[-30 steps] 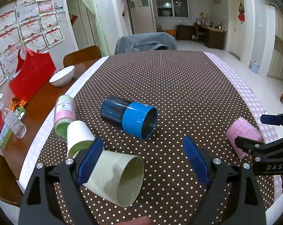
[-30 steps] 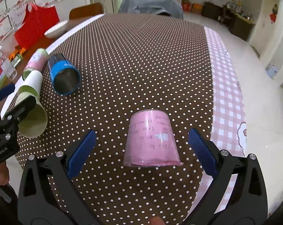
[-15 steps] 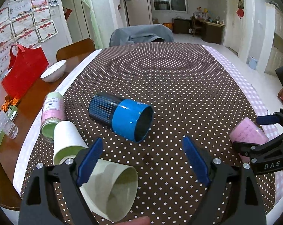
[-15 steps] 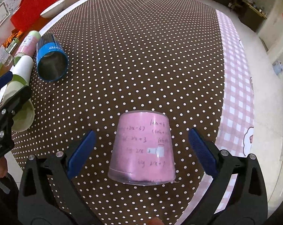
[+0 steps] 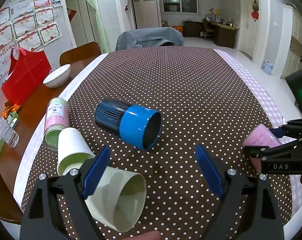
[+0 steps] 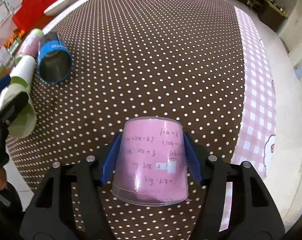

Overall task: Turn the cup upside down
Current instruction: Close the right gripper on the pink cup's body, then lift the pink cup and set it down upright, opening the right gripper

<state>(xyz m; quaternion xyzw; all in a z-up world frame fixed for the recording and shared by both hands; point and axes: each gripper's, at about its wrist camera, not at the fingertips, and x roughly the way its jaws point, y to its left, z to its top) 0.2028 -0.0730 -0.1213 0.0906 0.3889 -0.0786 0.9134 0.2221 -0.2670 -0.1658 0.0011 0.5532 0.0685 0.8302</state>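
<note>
A pink cup (image 6: 153, 160) with handwritten maths on it lies on its side on the dotted tablecloth (image 6: 151, 60), its wide rim toward the camera. My right gripper (image 6: 152, 152) is shut on it, blue pads on both sides. The cup (image 5: 259, 136) also shows at the right in the left wrist view, held by the right gripper (image 5: 275, 140). My left gripper (image 5: 151, 168) is open and empty above the cloth, with a pale green paper cup (image 5: 121, 198) lying under its left finger.
A blue and black cup (image 5: 129, 124) lies on its side mid-table. A second paper cup (image 5: 70, 148) and a pink-labelled jar (image 5: 55, 120) lie at the left edge. A white bowl (image 5: 55, 77), a red bag (image 5: 24, 74) and a bottle (image 5: 4, 132) stand on the bare wood.
My right gripper moved forward around the pink cup and closed on it. My left gripper stayed open, and its view shifted slightly.
</note>
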